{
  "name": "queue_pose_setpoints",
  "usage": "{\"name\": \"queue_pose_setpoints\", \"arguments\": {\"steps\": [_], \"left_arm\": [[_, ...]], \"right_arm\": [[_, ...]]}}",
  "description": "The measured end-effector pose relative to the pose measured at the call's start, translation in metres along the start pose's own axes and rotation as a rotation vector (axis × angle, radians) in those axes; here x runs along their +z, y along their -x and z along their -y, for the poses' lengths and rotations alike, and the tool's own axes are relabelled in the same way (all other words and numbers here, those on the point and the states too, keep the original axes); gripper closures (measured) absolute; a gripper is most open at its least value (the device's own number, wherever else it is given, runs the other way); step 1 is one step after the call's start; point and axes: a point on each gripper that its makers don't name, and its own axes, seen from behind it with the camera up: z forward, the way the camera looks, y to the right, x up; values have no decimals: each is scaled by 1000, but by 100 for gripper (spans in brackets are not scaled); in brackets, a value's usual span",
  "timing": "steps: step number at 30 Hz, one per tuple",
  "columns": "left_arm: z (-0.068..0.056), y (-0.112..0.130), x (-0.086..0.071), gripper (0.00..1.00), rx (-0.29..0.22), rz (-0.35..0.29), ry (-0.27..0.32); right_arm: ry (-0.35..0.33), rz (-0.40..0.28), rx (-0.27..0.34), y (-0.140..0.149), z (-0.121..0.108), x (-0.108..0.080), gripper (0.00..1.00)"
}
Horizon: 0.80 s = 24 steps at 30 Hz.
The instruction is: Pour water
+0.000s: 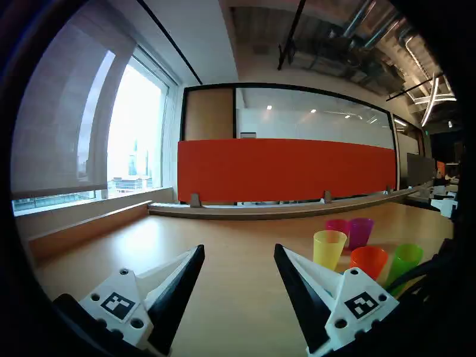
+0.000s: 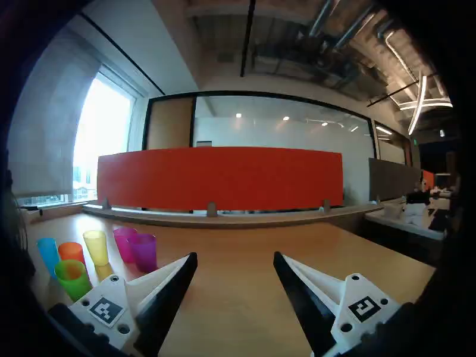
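Several coloured plastic cups stand in a cluster on the wooden table (image 1: 238, 285). In the left gripper view they sit to the right: a yellow cup (image 1: 329, 248), an orange cup (image 1: 368, 260), a green cup (image 1: 404, 260), a purple cup (image 1: 360, 231) and a pink cup (image 1: 337, 226). My left gripper (image 1: 239, 253) is open, low over the table, left of the cups. In the right gripper view the cups are at the left: blue cup (image 2: 48, 254), orange cup (image 2: 71, 252), green cup (image 2: 73, 278), yellow cup (image 2: 96, 247), purple cup (image 2: 144, 251). My right gripper (image 2: 235, 259) is open, right of them, holding nothing.
An orange divider panel (image 1: 285, 169) runs along the table's far edge. A bright window (image 1: 134, 143) with a ledge lies to the left. Another desk with white objects (image 2: 410, 214) stands to the right. Bare table stretches ahead of both grippers.
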Motion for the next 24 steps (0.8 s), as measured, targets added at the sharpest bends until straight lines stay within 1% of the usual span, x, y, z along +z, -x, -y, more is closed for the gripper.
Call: {"name": "queue_pose_setpoints", "arguments": {"steps": [24], "left_arm": [[0, 0, 0, 14, 0, 0, 0]], "right_arm": [[-7, 2, 0, 0, 2, 1, 0]]}}
